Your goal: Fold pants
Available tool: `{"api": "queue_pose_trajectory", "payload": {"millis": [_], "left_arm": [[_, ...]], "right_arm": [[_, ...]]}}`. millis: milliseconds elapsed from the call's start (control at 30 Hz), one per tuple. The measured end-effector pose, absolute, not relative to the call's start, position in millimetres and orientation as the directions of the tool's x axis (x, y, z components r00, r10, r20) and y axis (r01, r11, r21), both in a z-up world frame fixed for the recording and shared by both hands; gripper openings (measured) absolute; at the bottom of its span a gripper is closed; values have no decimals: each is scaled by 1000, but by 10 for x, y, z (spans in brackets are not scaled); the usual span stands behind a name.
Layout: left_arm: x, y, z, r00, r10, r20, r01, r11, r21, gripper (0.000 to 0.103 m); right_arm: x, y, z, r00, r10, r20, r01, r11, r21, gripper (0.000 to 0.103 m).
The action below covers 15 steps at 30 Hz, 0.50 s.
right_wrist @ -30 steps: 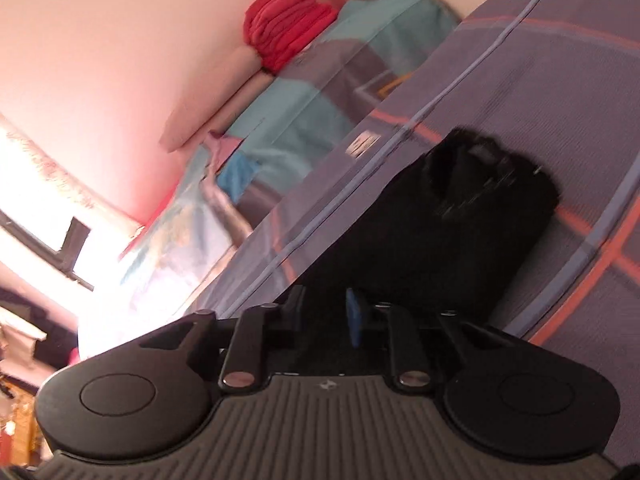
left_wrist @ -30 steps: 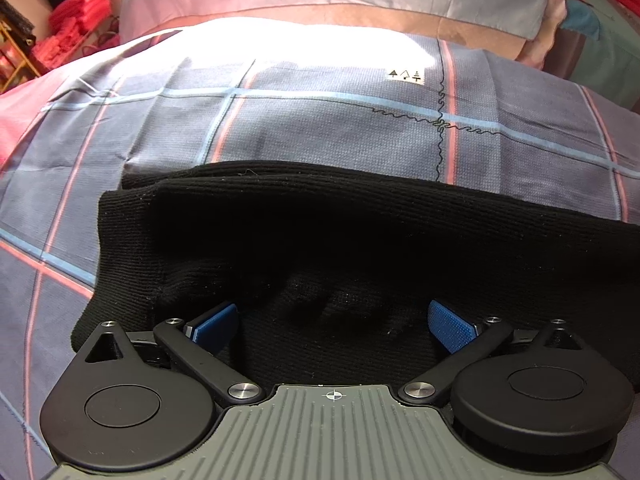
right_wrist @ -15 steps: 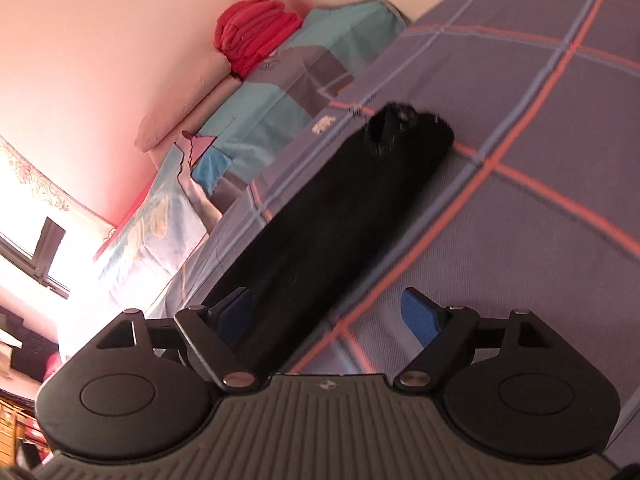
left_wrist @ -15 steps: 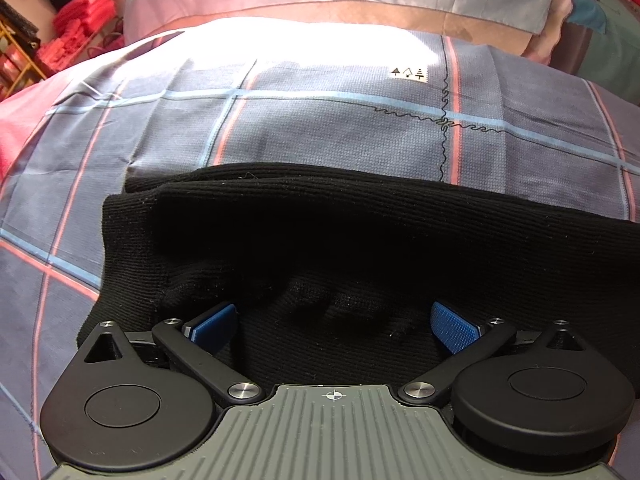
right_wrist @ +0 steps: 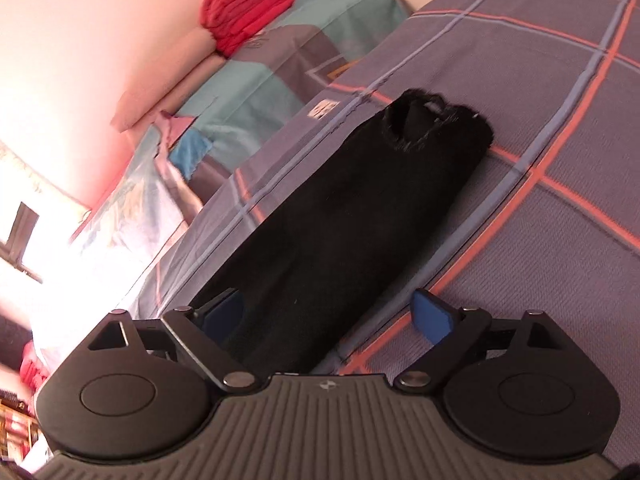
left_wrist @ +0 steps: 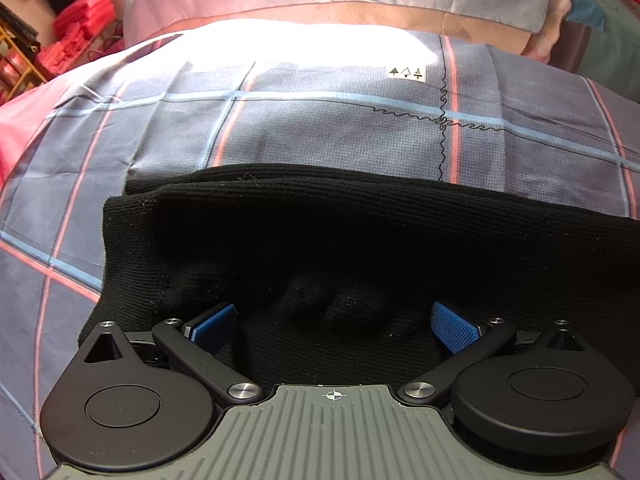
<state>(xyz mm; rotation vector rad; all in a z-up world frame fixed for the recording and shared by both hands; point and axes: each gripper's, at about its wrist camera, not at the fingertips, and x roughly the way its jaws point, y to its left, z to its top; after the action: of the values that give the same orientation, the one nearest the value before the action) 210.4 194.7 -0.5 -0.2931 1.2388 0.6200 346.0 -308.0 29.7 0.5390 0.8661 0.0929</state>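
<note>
Plaid bedspread (right_wrist: 560,208) under everything, with the black pants (right_wrist: 360,216) lying on it as a long folded strip. My right gripper (right_wrist: 332,312) fingers are opening, gripping nothing. My left gripper (left_wrist: 334,320) fingers sit spread over bunched pants fabric, not pinching.

I see a bed covered by a blue-grey checked sheet (left_wrist: 320,128) with pink and pale blue lines and a small white label (left_wrist: 406,72) printed with trees. Strong sunlight washes out its far part. Behind it lies a quilt (right_wrist: 256,92) in teal, grey and pink patches, with a stack of red folded cloth (right_wrist: 240,12) on top against a pale pinkish wall (right_wrist: 100,32). A window (right_wrist: 20,236) glares at the left. More red cloth sits on a shelf (left_wrist: 24,64).
</note>
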Motion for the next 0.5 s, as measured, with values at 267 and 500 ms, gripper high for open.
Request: {"api": "queue_pose_trajectory", "payload": {"millis": [267,500], "left_arm": [[2025,2030,-59,217,261,-941,-603,793,81,103],[2050,2031,-43,203,258,-945,-597,797,89,103]], "right_arm": [[2907,-2381,332,589,623,-515,-280,755,593,80],[3407,-2563,-133,526,689,-498,-188,666,722,26]]}}
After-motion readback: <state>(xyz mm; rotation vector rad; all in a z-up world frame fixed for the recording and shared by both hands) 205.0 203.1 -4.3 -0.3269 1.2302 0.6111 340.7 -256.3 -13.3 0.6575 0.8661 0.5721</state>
